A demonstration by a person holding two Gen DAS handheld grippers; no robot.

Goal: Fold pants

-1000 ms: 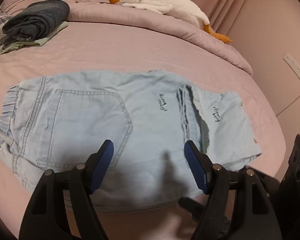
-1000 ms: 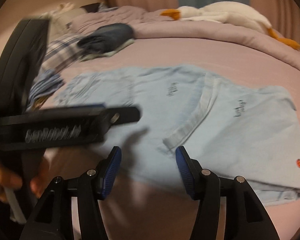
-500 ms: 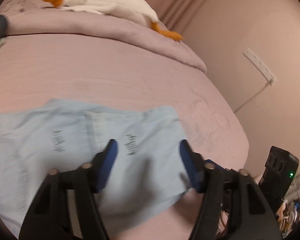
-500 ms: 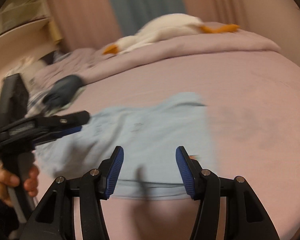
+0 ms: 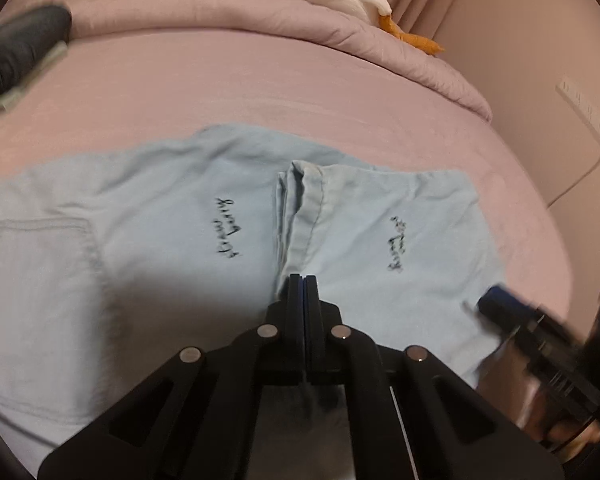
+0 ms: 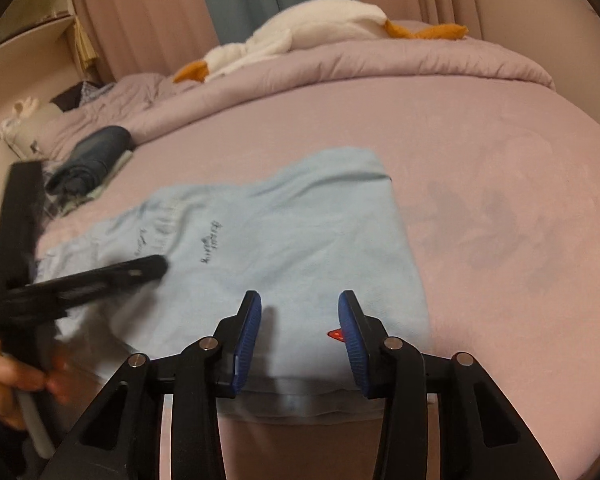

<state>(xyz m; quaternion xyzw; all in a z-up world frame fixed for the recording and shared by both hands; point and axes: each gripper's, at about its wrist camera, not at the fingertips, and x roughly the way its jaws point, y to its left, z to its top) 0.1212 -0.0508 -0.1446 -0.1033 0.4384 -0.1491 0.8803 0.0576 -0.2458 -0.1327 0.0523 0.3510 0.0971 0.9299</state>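
Left wrist view shows our left gripper (image 5: 304,280) low in the frame's centre, its fingers pressed together at the hem edge of the light blue pants (image 5: 148,240); whether cloth sits between them we cannot tell. The pants lie flat across the middle of the pink bed (image 5: 260,92), one leg end folded over. Our right gripper (image 6: 300,334) appears at bottom centre of its own view, fingers spread over the pants' near edge. A plush goose (image 6: 312,32) rests at upper centre, dark folded clothes (image 6: 96,152) at left.
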